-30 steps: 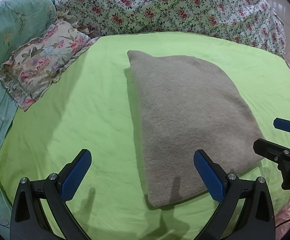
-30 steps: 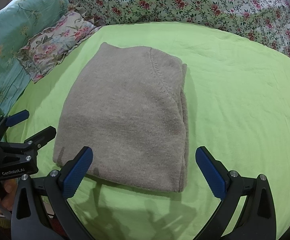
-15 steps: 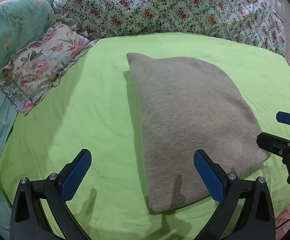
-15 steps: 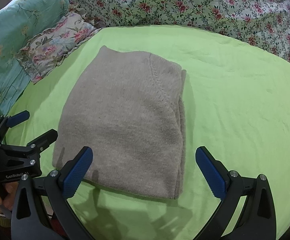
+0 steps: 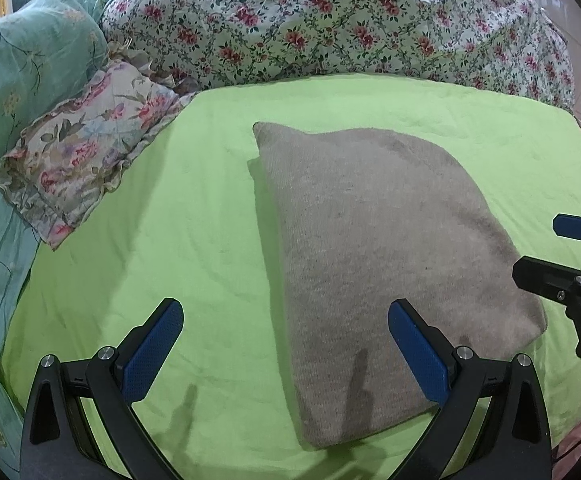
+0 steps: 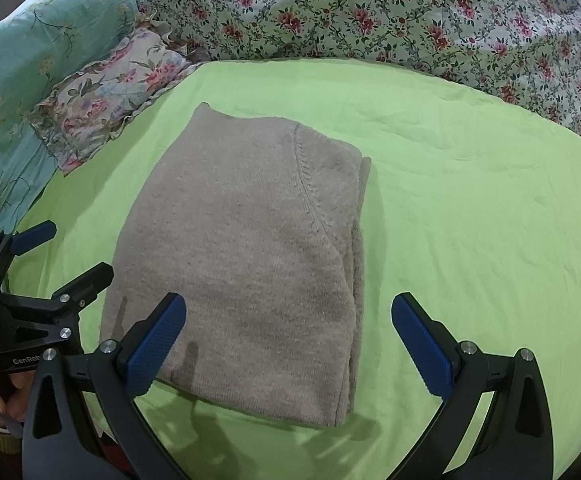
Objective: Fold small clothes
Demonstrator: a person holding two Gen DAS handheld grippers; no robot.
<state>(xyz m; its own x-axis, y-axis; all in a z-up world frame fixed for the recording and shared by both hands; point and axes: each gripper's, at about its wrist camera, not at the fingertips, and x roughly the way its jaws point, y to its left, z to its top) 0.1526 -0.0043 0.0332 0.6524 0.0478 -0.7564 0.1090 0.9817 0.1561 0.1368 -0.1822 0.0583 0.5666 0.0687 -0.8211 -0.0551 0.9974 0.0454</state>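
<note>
Both jaws are wide open, holding nothing. If my left gripper bumps the folded gray sweater, I think it could come undone.

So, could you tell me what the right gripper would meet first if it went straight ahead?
Most likely the folded grey sweater on the green sheet; the open right gripper points at it, though depth is unclear.

Bare green sheet beside folded sweater
</note>
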